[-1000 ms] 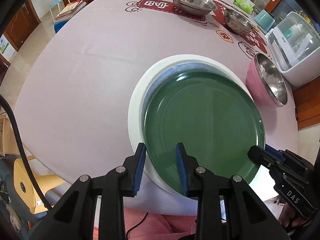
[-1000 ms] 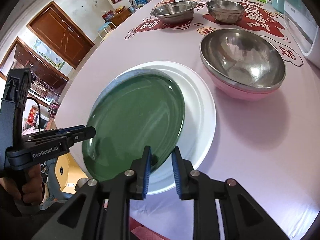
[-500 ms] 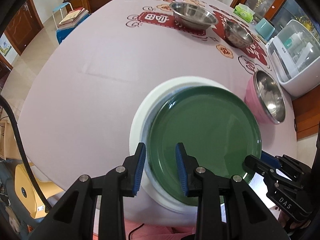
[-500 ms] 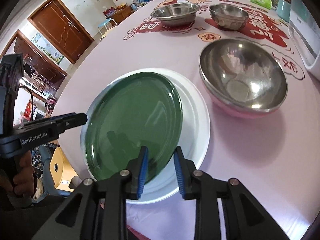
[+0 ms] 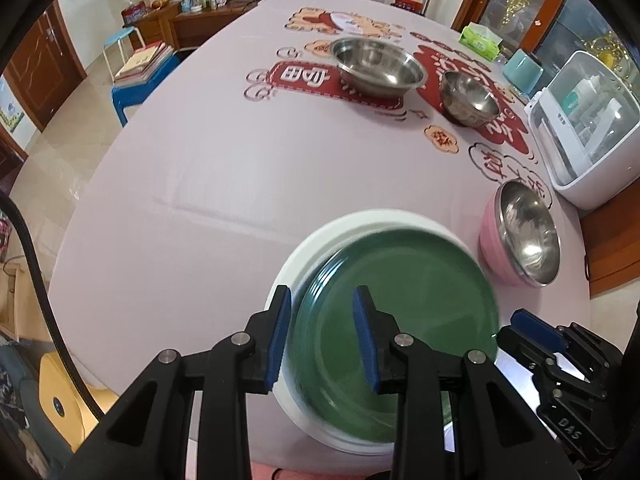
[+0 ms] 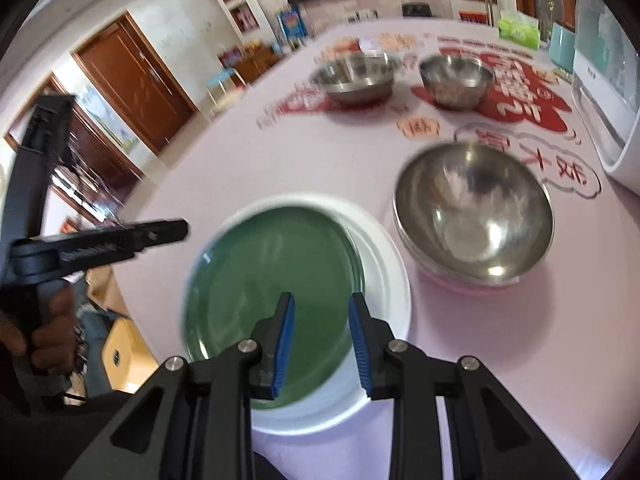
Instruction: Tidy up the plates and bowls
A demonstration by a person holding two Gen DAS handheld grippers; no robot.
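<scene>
A green plate (image 5: 400, 320) lies inside a larger white plate (image 5: 320, 248) at the near edge of the table, shifted toward one side of it. My left gripper (image 5: 322, 336) hovers above the green plate's left rim, open, with nothing between its blue pads. My right gripper (image 6: 322, 344) hangs over the green plate (image 6: 276, 272) and white plate (image 6: 384, 272), also open and empty. Each view shows the other gripper: the right gripper (image 5: 552, 344) and the left gripper (image 6: 120, 236), which a hand holds.
A steel bowl nested in a pink bowl (image 5: 524, 236) stands right of the plates. Two more steel bowls (image 5: 378, 66) (image 5: 470, 98) sit farther back on the printed cloth. A white appliance (image 5: 588, 128) and a green tissue box (image 5: 480, 42) line the right side.
Both grippers have risen and drawn back from the plates, which look smaller now. The right jaws stand a little wider. The green plate has settled lower in the white one.
</scene>
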